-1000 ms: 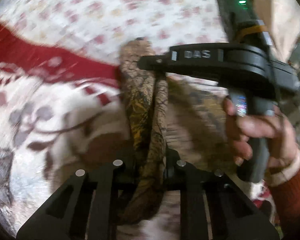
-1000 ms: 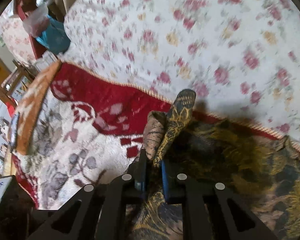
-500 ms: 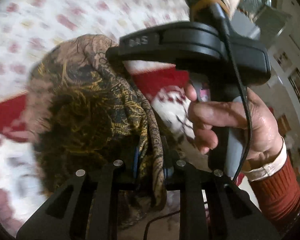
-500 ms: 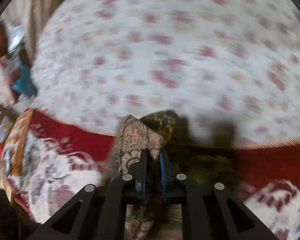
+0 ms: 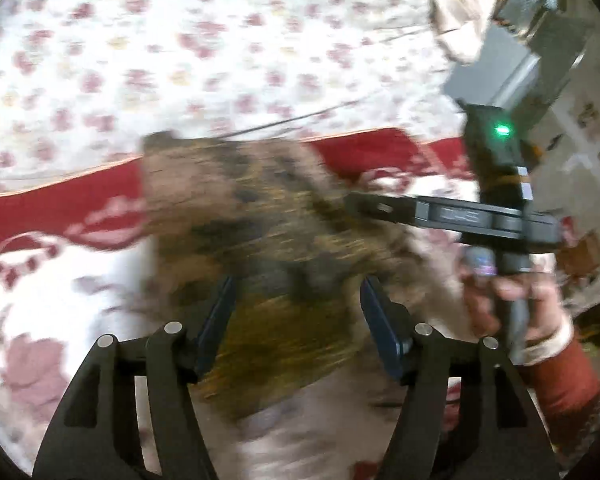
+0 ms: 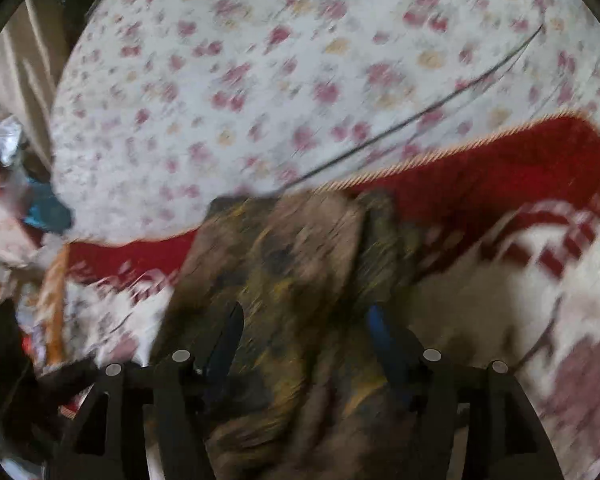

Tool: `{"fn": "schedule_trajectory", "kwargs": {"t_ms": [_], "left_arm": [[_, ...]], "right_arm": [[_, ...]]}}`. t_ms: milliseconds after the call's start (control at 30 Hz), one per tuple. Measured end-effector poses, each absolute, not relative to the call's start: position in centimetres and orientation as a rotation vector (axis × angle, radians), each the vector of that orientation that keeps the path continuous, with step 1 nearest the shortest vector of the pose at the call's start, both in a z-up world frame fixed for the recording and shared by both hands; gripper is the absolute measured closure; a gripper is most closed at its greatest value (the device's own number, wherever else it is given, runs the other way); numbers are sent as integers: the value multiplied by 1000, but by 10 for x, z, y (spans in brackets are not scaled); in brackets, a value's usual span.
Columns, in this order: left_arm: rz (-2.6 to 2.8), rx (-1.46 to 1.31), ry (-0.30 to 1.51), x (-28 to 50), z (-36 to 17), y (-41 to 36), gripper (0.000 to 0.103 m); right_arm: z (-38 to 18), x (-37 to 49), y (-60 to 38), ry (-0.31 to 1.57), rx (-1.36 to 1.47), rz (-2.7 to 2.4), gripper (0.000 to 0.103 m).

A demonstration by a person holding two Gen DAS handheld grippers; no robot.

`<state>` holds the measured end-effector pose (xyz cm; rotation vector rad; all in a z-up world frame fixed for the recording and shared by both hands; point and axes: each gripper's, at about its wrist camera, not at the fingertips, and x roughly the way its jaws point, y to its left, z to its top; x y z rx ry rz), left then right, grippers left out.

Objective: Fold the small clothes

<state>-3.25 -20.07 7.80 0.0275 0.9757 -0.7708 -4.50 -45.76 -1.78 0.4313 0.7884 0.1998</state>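
A brown and yellow patterned garment (image 5: 252,216) lies bunched on the red and white blanket (image 5: 60,208); both views are blurred by motion. My left gripper (image 5: 298,308) hovers just over the garment's near part, its jaws opening, with cloth below the gap and neither blue pad pressing on it. My right gripper (image 6: 304,332) is also opening above the same garment (image 6: 300,264), with fabric under and between its fingers but not pinched. In the left wrist view the right gripper (image 5: 364,204) reaches in from the right, held by a hand (image 5: 512,292) with a red sleeve.
A white sheet with pink flowers (image 5: 180,40) covers the far half of the bed, and a thin dark cable (image 6: 420,112) runs across it. Clutter and a blue item (image 6: 44,212) sit past the bed's left edge. Room furniture (image 5: 540,52) stands at the far right.
Both grippers were shut on the lifted garment; now both have opened and the cloth has dropped onto the blanket. The right gripper has swung away to the right in the left wrist view.
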Motion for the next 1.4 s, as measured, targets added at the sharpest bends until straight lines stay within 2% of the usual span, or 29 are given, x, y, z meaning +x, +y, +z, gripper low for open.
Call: {"fn": "schedule_trajectory", "kwargs": {"t_ms": [133, 200, 233, 267, 433, 600, 633, 700, 733, 767, 867, 900, 933, 967, 1033, 1167, 1300, 1400], "left_arm": [[-693, 5, 1054, -32, 51, -185, 38], [-677, -6, 1077, -33, 41, -180, 38], [-671, -2, 1081, -34, 40, -181, 38], [-668, 2, 1082, -36, 41, -185, 38], [-690, 23, 1091, -41, 34, -207, 38], [-665, 33, 1124, -39, 22, -217, 38], [-661, 37, 1115, -40, 24, -216, 38], [-655, 52, 1107, -41, 24, -215, 38], [-655, 57, 1103, -42, 24, -215, 38], [-655, 56, 1102, -41, 25, -215, 38], [-650, 43, 1107, -40, 22, -216, 38], [-646, 36, 1111, -39, 21, -216, 38], [-639, 28, 1115, -39, 20, -215, 38], [-633, 20, 1118, -40, 21, -214, 38], [-623, 20, 1106, -44, 26, -212, 38], [-604, 39, 1052, -51, 34, -209, 38], [-586, 42, 1071, -50, 27, -211, 38], [-570, 64, 1052, -53, 30, -210, 38]], "right_arm": [[-45, -24, -437, 852, 378, 137, 41], [-48, -19, -433, 835, 371, 115, 62], [-44, -20, -431, 813, 354, 122, 81], [-34, -25, -428, 789, 311, 116, 93], [-5, -40, -421, 706, 112, 40, 93], [-35, -26, -443, 814, 242, -1, 92], [-34, -33, -447, 809, 285, 8, 88], [-31, -52, -453, 796, 340, 39, 72], [-30, -64, -455, 784, 363, 65, 54], [-29, -75, -453, 770, 375, 84, 46], [-37, -97, -439, 772, 350, 143, 46], [-44, -98, -432, 795, 335, 157, 46], [-52, -98, -426, 822, 305, 153, 55], [-57, -98, -420, 834, 252, 129, 78], [-52, -104, -410, 806, 109, 76, 90], [-33, -120, -415, 743, 49, 34, 92], [-69, -106, -424, 847, 20, -66, 96], [-60, -119, -431, 817, 79, -53, 96]]}}
